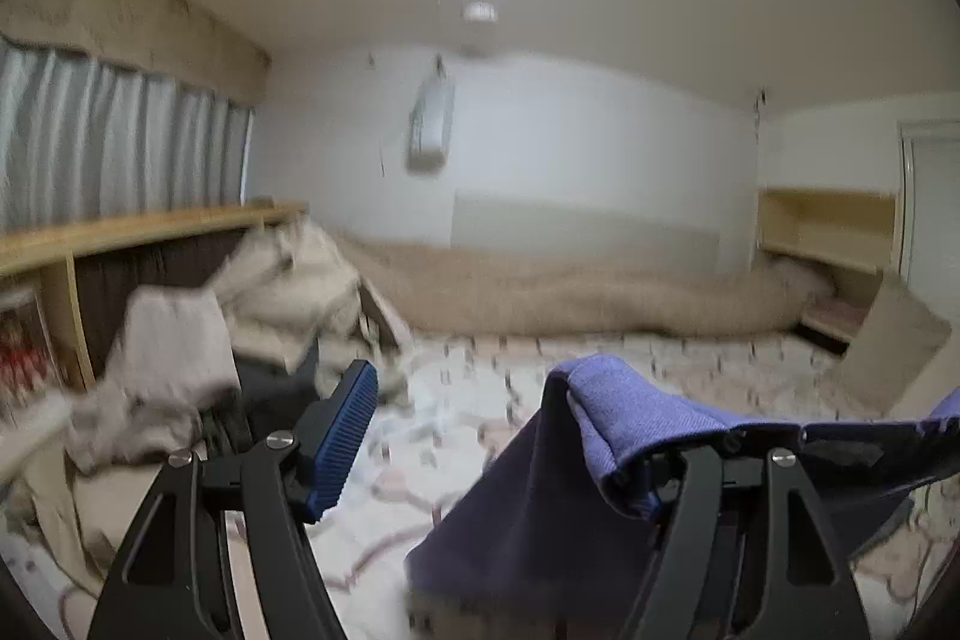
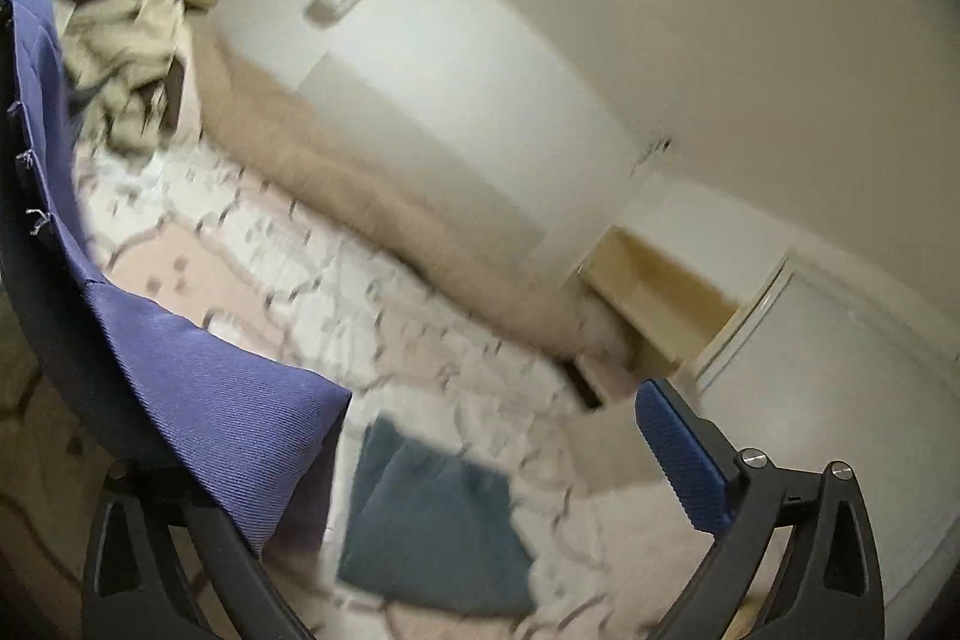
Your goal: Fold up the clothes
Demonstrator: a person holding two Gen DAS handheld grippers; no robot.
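Purple woven cloth (image 1: 636, 418) is draped over the right finger of the left gripper (image 1: 498, 436); its folded edge rides on top of that finger and the rest hangs down in front of the patterned bed cover (image 1: 480, 400); the left gripper's fingers (image 1: 342, 436) stand wide apart, not clamped, with the ribbed blue pad of the left finger bare. In the right wrist view the same cloth (image 2: 198, 388) lies across the left finger of the right gripper (image 2: 504, 466) and runs up along the left edge of the picture; this gripper's fingers (image 2: 684, 466) are likewise spread, the blue right pad exposed; the cloth rests on one finger only, not pinched. A folded grey-blue garment (image 2: 432, 526) lies flat on the bed cover below, between the fingers. A heap of pale crumpled clothes (image 1: 282, 286) sits at the bed's left, beside a wooden shelf (image 1: 150, 226); a beige blanket (image 1: 570, 292) lies bunched along the far wall. Both views are motion-blurred.
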